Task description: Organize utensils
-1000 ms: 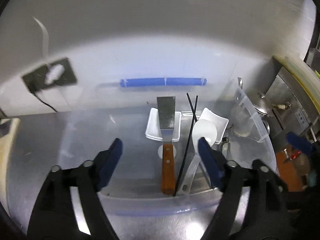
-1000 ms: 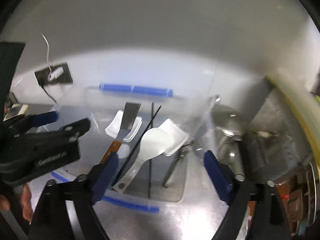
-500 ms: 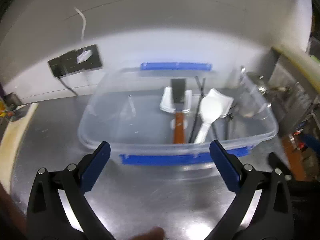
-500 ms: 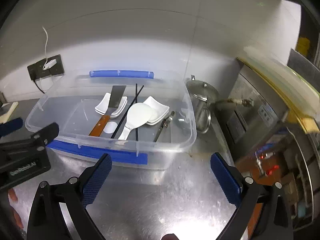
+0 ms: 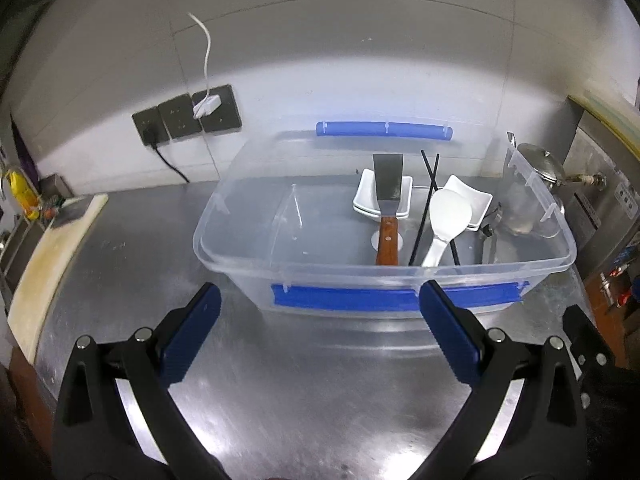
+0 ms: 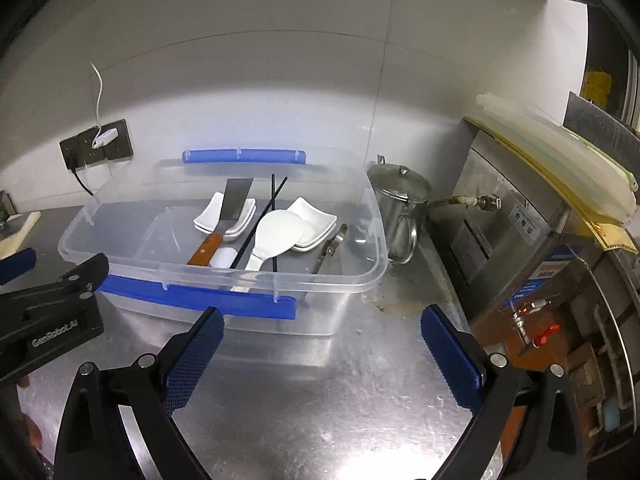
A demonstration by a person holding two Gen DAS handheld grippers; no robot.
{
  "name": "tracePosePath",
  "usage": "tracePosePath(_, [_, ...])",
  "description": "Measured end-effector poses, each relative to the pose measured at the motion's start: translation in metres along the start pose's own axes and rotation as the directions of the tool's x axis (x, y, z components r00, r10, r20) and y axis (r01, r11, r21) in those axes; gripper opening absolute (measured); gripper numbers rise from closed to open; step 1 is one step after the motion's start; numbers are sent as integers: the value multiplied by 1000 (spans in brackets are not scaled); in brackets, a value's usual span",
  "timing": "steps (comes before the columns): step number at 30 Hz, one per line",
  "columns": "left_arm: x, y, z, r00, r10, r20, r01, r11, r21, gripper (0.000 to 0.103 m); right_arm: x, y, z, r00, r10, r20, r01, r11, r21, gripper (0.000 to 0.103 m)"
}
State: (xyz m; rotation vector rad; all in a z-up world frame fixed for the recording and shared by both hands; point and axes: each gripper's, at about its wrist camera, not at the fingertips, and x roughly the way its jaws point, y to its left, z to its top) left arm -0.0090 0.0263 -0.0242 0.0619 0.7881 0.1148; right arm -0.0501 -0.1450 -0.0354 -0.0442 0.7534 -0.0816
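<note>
Since the earlier frames both grippers have been drawn back out of the clear plastic bin (image 5: 384, 276), so that the whole bin is now seen from in front instead of only its contents. The utensils lie together in the bin's right half: a wooden-handled spatula (image 5: 387, 216) with its steel blade resting on a stack of small white dishes (image 5: 364, 200), a pair of black chopsticks (image 5: 428, 200) crossed beside it, a white rice paddle (image 5: 446, 220) whose head lies on a second white dish (image 5: 478, 200), and, at the far right, a metal tool (image 6: 330, 250) too small to identify. The spatula is judged stiff and moderately heavy, best taken by its wooden handle; the chopsticks are thin, light and likely to slip or roll, so a pinch near the middle of both together is suggested; the paddle appears smooth and light, its narrow handle being the better hold; the dishes are taken to be fragile. The left gripper (image 5: 320, 328) and the right gripper (image 6: 316, 344) are both held spread wide, with nothing between the pads, above the steel counter (image 5: 300, 400) just in front of the bin. A steel kettle (image 6: 398, 204) stands just beside the bin's right end, and wall sockets (image 5: 188, 118) are seen behind it.
</note>
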Motion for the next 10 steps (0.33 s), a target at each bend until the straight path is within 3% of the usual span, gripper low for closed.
tracePosePath(10, [-23,-35,-2,1000,-12,27,12,1000,25,95,-8,-23,1,999,47,-6,-48,998,-49,98])
